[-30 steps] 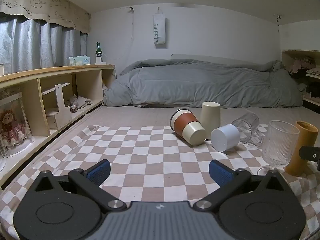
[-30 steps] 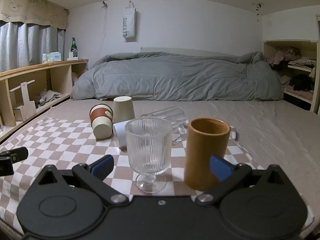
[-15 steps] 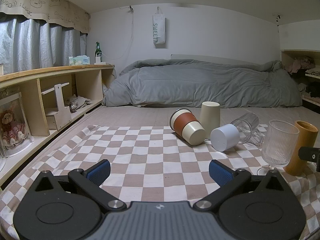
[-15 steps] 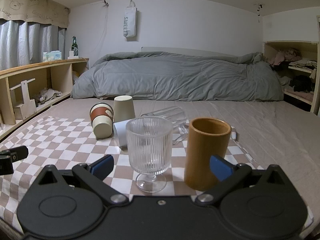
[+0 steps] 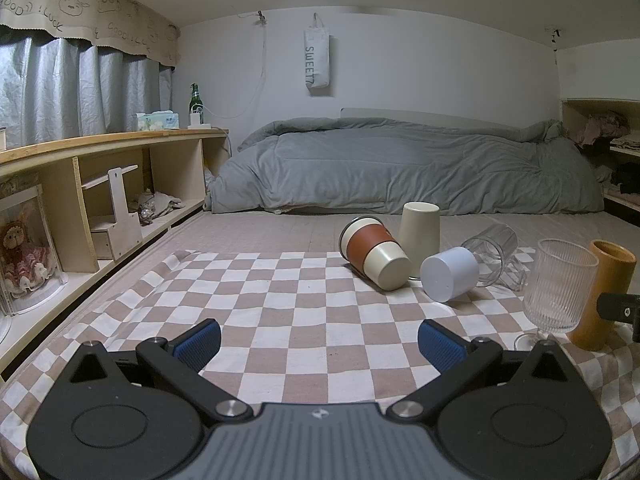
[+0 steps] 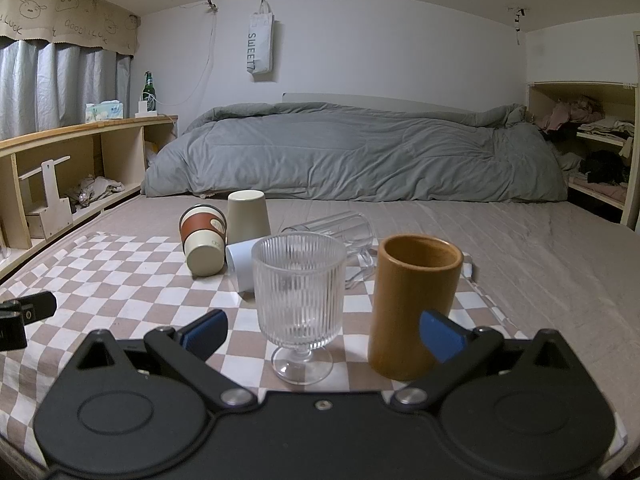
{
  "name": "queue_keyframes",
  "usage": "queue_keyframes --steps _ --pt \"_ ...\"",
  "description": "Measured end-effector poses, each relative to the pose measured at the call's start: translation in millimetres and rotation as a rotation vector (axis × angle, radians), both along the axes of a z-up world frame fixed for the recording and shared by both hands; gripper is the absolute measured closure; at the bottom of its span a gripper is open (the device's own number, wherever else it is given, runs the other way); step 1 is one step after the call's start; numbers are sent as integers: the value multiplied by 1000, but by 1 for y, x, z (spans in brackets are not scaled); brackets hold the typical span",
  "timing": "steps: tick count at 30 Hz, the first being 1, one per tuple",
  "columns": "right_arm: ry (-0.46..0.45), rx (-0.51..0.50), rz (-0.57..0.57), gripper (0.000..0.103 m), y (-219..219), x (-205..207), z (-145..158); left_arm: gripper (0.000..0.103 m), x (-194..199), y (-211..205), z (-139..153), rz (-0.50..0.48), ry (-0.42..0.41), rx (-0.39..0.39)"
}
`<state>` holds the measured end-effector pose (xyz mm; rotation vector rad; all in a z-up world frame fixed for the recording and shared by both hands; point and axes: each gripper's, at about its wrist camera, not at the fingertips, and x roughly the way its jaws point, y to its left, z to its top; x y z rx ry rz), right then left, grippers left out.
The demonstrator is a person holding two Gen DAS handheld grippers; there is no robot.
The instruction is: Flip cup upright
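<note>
Risk is judged to lie in crowding; both claws, left claw (image 5: 319, 343) and right claw (image 6: 323, 332), are held wide and empty; the tipped white cup (image 5: 449, 273) could be rolled into the clear glass mug (image 5: 492, 244) touching it.

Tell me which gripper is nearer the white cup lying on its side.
Left. The white cup lies ahead and to the right of the left gripper across bare cloth. From the right gripper it sits behind the ribbed glass.
</note>
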<state>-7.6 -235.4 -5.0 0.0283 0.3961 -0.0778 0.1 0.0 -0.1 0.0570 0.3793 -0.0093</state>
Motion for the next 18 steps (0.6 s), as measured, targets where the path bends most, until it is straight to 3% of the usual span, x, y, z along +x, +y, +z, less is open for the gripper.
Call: queue_keyframes --steps 18 --pt "1 -3 1 0 3 1 -4 0 1 -8 -3 0 0 0"
